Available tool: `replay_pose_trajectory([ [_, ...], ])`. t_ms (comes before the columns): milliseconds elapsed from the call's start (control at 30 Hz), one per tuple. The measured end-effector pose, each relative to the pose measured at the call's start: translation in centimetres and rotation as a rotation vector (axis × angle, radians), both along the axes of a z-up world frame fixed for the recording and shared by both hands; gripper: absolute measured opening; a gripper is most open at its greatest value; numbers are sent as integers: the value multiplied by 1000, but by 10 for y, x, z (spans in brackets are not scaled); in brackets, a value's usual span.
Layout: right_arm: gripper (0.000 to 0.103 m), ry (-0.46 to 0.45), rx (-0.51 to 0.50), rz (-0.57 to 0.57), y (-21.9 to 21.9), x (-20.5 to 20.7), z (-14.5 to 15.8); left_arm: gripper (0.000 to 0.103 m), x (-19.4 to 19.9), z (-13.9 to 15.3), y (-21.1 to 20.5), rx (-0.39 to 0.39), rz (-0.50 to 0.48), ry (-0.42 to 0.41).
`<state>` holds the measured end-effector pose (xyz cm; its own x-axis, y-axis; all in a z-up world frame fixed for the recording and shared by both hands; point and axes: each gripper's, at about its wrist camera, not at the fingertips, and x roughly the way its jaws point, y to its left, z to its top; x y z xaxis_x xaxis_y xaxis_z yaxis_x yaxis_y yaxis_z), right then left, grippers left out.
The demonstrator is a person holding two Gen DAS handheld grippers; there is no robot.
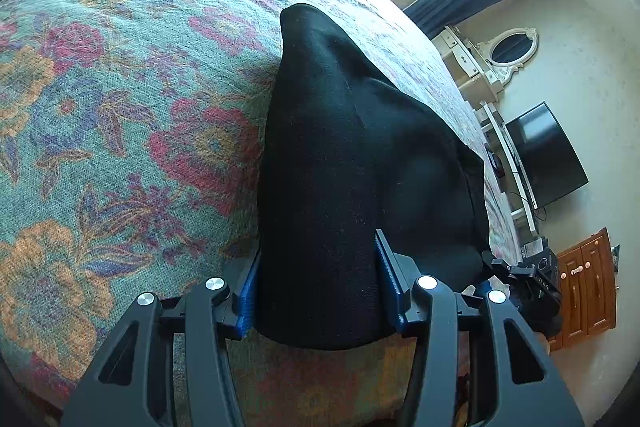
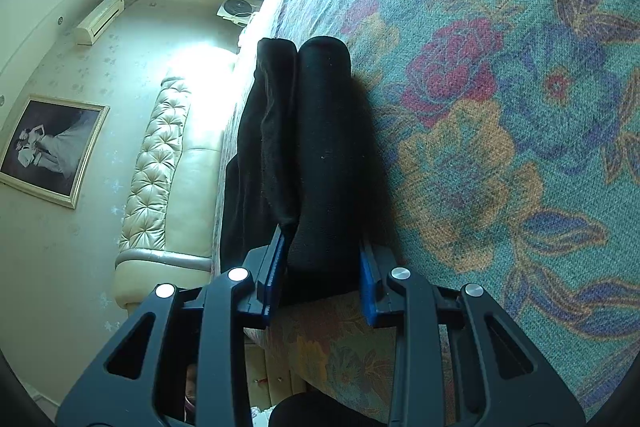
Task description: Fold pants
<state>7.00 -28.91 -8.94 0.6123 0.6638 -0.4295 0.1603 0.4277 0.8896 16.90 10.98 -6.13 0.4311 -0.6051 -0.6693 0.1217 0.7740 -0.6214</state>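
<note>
The black pants (image 1: 340,163) lie folded in thick layers on a floral bedspread (image 1: 120,107). My left gripper (image 1: 318,267) has its blue-padded jaws around one end of the fold, with cloth filling the gap between them. The right wrist view shows the pants (image 2: 320,147) as a rolled fold with a second layer beside it. My right gripper (image 2: 322,267) has its jaws around that fold's near end, and cloth fills its gap too. The right gripper's body shows at the lower right of the left wrist view (image 1: 520,279).
The bedspread (image 2: 500,107) covers a wide bed. A tufted headboard (image 2: 160,163) and a framed picture (image 2: 48,147) are to the left in the right wrist view. A television (image 1: 544,155), a mirror (image 1: 512,47) and a wooden cabinet (image 1: 584,287) stand past the bed's edge.
</note>
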Motion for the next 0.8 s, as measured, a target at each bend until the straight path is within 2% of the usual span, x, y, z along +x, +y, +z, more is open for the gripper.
replay_pose_trajectory([
  [300, 30, 8, 5, -8, -3, -5, -7, 50, 8, 0, 0, 1, -14, -3],
  [500, 31, 8, 20, -10, -6, -4, -17, 52, 16, -10, 1, -14, -24, 0],
  [567, 34, 7, -1, -6, -6, -3, -14, 54, 18, -13, 2, -28, -30, 0],
  [667, 46, 1, -56, 23, -2, -1, -1, 57, 19, -12, 7, -63, -36, -8],
  [733, 63, -21, -89, 0, -9, -3, 10, 57, 20, -10, 12, -91, -38, -8],
  [800, 72, -44, -102, -37, -23, 0, 19, 58, 22, -6, 20, -117, -39, -15],
])
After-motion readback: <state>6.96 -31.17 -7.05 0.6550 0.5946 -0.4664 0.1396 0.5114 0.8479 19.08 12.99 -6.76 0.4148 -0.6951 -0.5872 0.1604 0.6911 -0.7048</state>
